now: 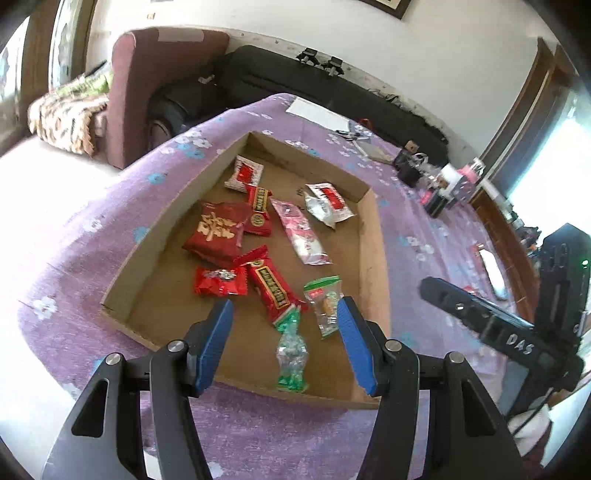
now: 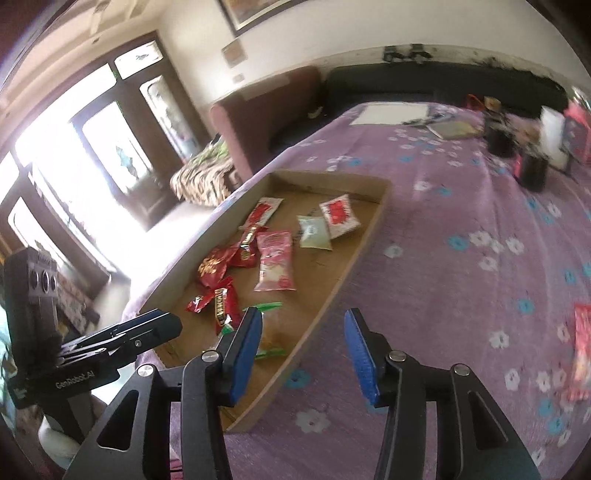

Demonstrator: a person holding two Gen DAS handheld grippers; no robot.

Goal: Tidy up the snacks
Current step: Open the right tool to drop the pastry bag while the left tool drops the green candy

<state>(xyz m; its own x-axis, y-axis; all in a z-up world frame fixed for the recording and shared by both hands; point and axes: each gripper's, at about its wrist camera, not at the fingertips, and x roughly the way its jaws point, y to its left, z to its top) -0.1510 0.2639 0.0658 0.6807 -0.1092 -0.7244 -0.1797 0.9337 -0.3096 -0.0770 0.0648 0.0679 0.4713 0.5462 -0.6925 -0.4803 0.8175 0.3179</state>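
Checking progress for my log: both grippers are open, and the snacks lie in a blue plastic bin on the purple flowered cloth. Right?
Not quite. The snacks lie in a shallow cardboard tray, not a blue plastic bin; the left wrist view shows it. The left gripper and right gripper are open, and the purple flowered cloth is right.

Purple flowered cloth [image 1: 236, 435] spread over the surface. White sheet of paper [image 1: 319, 112] at the far end, a small notebook [image 2: 452, 129] just beside it. Dark jars [image 2: 532, 171] and pink-and-white containers [image 1: 463, 181] clustered near the far right corner. Maroon armchair [image 1: 147, 85] beyond the far edge, patterned blanket [image 1: 64, 114] draped at its side. Long black case [image 1: 332, 92] against the white wall. Dark-framed glass doors [image 2: 122, 147], glaring with daylight. Picture frame [image 2: 258, 13] high on the wall.
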